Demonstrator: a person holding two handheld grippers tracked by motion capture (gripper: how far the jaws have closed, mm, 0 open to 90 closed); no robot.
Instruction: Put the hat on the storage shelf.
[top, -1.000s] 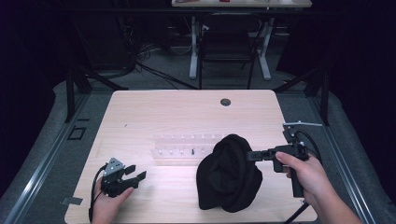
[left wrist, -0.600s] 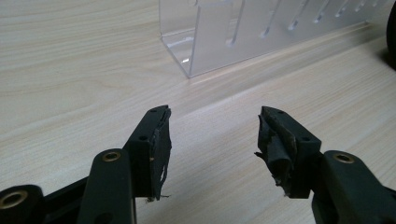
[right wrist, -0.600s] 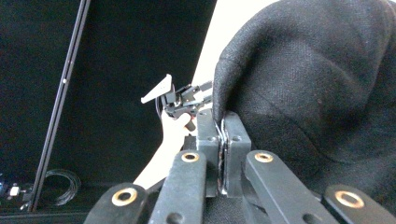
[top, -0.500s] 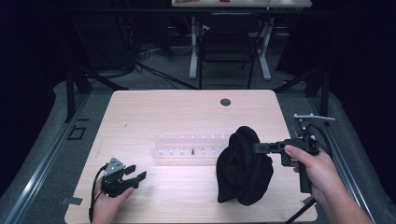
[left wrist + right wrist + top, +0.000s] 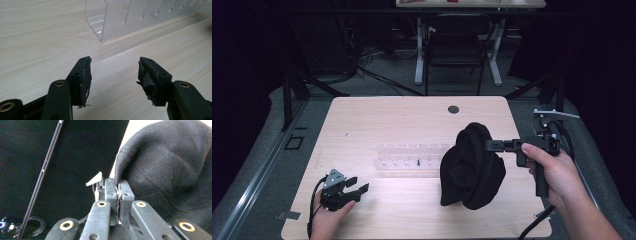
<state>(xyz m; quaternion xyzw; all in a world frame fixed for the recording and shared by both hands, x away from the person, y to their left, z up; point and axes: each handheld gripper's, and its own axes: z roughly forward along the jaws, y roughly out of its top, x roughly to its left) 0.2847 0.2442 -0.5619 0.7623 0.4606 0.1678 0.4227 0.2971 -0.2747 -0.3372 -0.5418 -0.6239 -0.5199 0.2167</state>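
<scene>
High view, black cloth (image 5: 472, 167) lifted rightward, right gripper (image 5: 488, 145) clamped

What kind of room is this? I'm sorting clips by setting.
Probably a lab or recording workspace: a bare wooden table on a dark floor, loose cables behind it, another desk's legs beyond, and a clear plastic rack laid out like a test prop.
</scene>
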